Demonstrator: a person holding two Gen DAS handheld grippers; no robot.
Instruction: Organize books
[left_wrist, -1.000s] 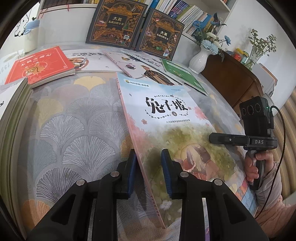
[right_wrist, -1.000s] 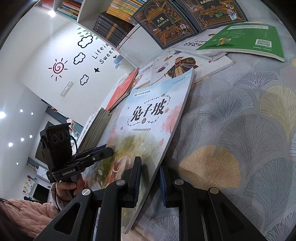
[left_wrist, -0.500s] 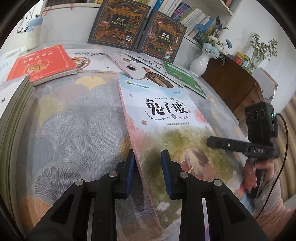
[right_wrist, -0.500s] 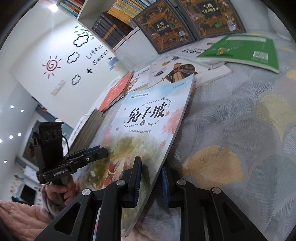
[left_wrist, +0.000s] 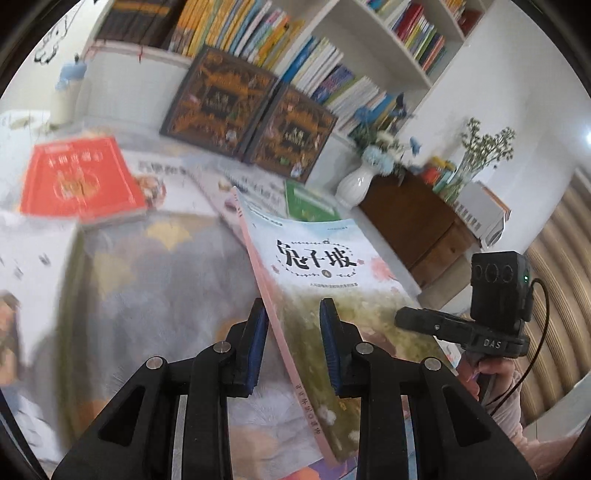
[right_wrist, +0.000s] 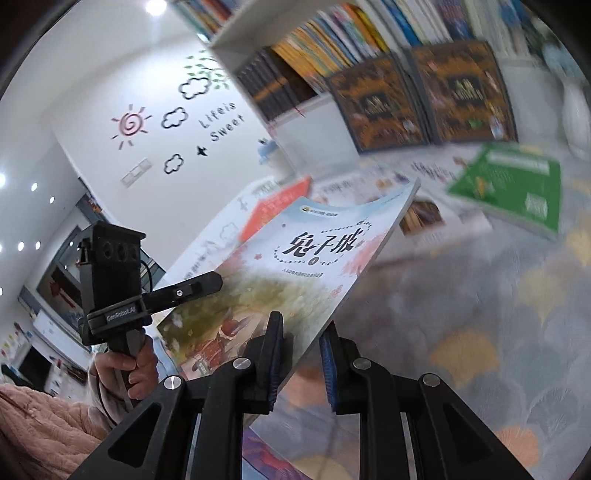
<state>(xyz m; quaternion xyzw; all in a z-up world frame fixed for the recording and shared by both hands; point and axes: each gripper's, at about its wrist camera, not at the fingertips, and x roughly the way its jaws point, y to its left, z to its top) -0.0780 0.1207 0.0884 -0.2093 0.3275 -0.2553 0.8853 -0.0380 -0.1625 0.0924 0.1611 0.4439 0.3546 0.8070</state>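
Note:
A pale picture book (left_wrist: 325, 280) with black Chinese title letters is lifted off the patterned table, tilted up at its far end. My left gripper (left_wrist: 291, 345) is shut on its spine edge. My right gripper (right_wrist: 301, 356) is shut on its opposite long edge; the book also shows in the right wrist view (right_wrist: 295, 273). Each gripper shows in the other's view: the right gripper (left_wrist: 417, 321) and the left gripper (right_wrist: 207, 282).
A red book (left_wrist: 79, 181), a green book (right_wrist: 513, 188) and several white picture books lie on the table. Two dark ornate books (left_wrist: 251, 110) lean against the bookshelf (left_wrist: 332, 55). A white vase (left_wrist: 354, 184) and a wooden cabinet (left_wrist: 417, 225) stand at right.
The picture book has been lifted off the table by both grippers and tilted upward. Both wrist views have swung up toward the bookshelf.

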